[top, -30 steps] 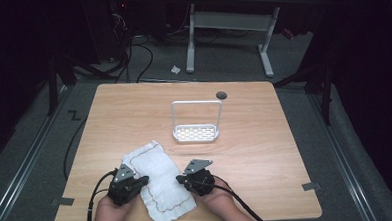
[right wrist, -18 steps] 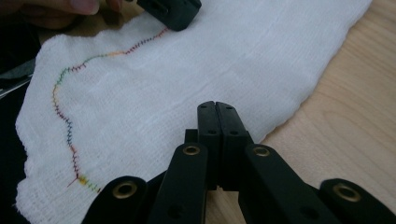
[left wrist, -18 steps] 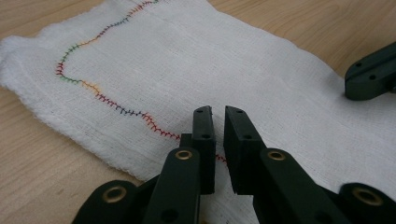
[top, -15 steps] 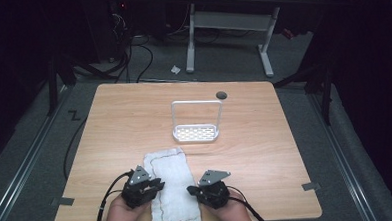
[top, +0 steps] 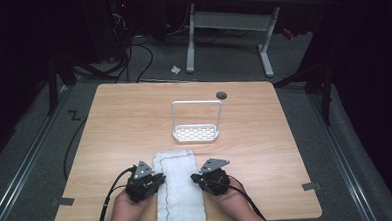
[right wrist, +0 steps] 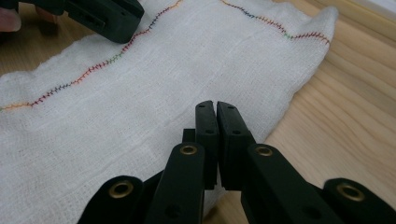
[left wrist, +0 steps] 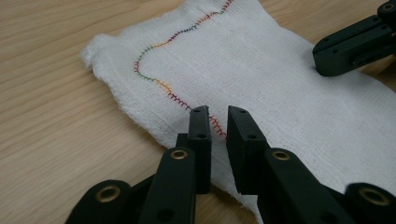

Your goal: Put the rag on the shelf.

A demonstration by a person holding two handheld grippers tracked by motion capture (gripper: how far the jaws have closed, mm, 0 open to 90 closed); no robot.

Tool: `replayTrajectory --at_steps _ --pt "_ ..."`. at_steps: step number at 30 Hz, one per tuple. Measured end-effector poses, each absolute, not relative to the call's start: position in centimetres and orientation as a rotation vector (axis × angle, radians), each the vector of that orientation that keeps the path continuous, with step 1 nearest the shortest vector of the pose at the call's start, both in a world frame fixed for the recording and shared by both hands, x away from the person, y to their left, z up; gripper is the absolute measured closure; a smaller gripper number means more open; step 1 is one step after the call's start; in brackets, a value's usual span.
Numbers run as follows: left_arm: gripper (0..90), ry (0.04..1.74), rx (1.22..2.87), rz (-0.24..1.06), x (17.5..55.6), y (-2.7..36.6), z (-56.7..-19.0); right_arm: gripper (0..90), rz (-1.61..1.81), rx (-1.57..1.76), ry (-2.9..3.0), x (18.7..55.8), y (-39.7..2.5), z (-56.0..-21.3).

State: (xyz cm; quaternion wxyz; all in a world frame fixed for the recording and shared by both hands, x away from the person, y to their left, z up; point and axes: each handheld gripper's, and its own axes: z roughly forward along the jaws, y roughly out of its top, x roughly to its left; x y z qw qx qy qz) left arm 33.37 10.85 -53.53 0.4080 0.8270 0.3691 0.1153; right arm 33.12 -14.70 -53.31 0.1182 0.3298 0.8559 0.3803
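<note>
A white cloth (top: 180,191) with a wavy multicoloured stitched line lies lengthwise at the table's front middle, its near end hanging over the front edge. My left gripper (top: 160,178) pinches the cloth's left edge, and my right gripper (top: 193,178) pinches its right edge. In the left gripper view the jaws (left wrist: 218,116) stand a narrow gap apart over the cloth's (left wrist: 261,56) edge, with the right gripper (left wrist: 355,44) across from them. In the right gripper view the jaws (right wrist: 216,109) are almost together on the cloth's (right wrist: 163,70) edge, and the left gripper (right wrist: 102,16) sits opposite.
A white wire stand (top: 196,125) with a perforated base is at the middle of the wooden table (top: 286,151), just beyond the cloth. A small dark round spot (top: 222,95) lies behind it. Cables trail from both grippers toward the front edge.
Both grippers have drawn back toward the front edge with the cloth. The cloth went from skewed to straight, and its near end now hangs over the edge.
</note>
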Motion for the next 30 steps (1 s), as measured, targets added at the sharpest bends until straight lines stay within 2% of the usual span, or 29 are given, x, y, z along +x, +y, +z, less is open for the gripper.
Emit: replayTrajectory --at_steps 5,9,15,20,26,30 --pt "79.5 0.869 2.117 0.281 33.6 8.4 -53.4 88.3 1.108 1.006 2.485 32.2 -17.1 -53.3" --pt "77.5 0.81 2.112 0.213 33.5 6.3 -53.6 87.9 1.109 1.071 2.45 31.5 -20.0 -53.3" --pt "72.8 0.794 2.11 0.208 33.3 6.1 -53.6 87.5 1.118 1.106 2.441 31.1 -21.2 -53.3" --pt "63.7 0.882 2.059 0.296 34.7 7.7 -53.2 87.3 1.113 1.099 2.437 31.1 -21.0 -53.3" --pt "55.3 0.983 1.968 0.235 38.3 7.8 -53.2 87.1 1.138 1.099 2.451 31.3 -21.2 -53.4" --pt "49.1 0.995 1.99 0.183 39.9 6.7 -53.6 86.9 1.144 1.098 2.455 31.4 -21.3 -53.4"
